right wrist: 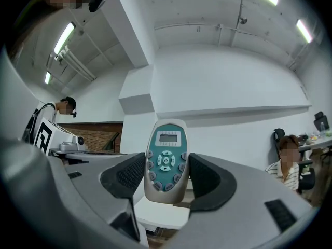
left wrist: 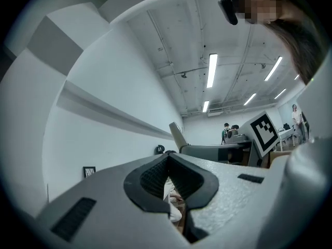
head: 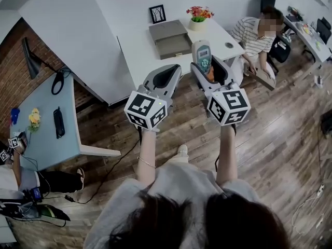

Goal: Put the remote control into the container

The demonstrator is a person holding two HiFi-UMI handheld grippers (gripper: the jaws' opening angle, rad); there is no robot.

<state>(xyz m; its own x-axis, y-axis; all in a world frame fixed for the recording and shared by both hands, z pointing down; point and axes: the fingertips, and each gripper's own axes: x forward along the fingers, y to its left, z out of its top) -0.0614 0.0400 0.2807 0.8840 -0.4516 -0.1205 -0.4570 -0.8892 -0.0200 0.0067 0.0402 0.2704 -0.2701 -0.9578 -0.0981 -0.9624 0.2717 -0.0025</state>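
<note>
While the person holds two grippers up in front of the chest, only one of them carries anything. The right gripper point(right wrist: 166, 176) is clamped on the one remote control point(right wrist: 166, 162), a grey handset with a teal button face and a small display. Both black pads press against its lower sides. In the right gripper view the remote stands upright with its long axis vertical, the display end up, the rounded lower end down past the pads, and the buttons facing the camera. From the head view the remote control point(head: 202, 53) rises out of the right gripper point(head: 210, 69) with its display end pointing away from the person, toward the white table point(head: 135, 51).

The left gripper point(left wrist: 168, 178) is closed with nothing between its jaws. Its two ribbed pads meet at the tips and leave only a thin slit lower down. In the head view the left gripper point(head: 167, 77) hangs beside the right one, the two well apart.

One grey container point(head: 170, 38) lies on the white table, and the remote is in the air apart from it. One small black picture frame point(head: 157, 13) and one pot of flowers point(head: 197, 22) also stand on that table. One person in a striped shirt point(head: 255, 34) sits at its far end. A second, pale blue table point(head: 44, 139) stands to the left on the wooden floor point(head: 280, 139), with one slim black object point(head: 59, 122) lying on it.
</note>
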